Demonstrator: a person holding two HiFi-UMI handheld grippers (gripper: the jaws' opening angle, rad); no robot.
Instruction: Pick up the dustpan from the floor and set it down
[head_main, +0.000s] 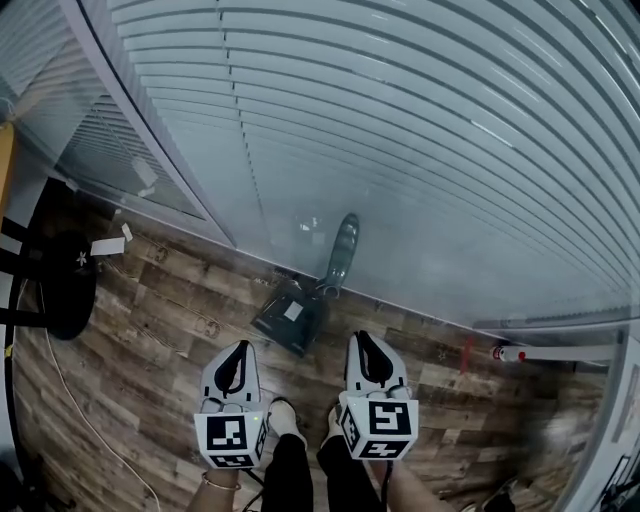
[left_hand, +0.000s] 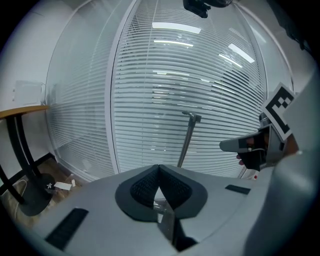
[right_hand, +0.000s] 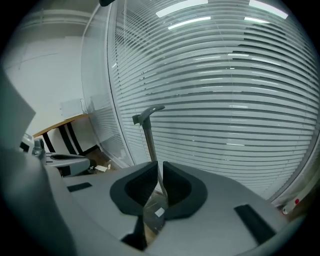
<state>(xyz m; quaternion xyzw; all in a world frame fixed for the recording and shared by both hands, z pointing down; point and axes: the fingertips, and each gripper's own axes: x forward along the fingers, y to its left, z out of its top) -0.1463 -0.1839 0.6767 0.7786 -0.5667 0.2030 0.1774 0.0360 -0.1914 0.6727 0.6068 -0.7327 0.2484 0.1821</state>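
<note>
A dark dustpan (head_main: 292, 314) lies on the wood floor with its long handle (head_main: 342, 250) leaning against the blinds-covered glass wall. My left gripper (head_main: 240, 347) and right gripper (head_main: 363, 340) hover side by side just short of the pan, both with jaws together and nothing between them. In the left gripper view the jaw tips (left_hand: 159, 168) meet, and the handle (left_hand: 187, 141) rises beyond them. In the right gripper view the gripper (right_hand: 160, 166) points at the handle (right_hand: 148, 136), and the pan (right_hand: 156, 212) shows below the jaws.
A black round stool base (head_main: 66, 282) stands at the left beside paper scraps (head_main: 108, 245) and a white cable (head_main: 70, 390). A red-and-white object (head_main: 505, 352) lies at the right by the glass. The person's legs (head_main: 300, 465) are below the grippers.
</note>
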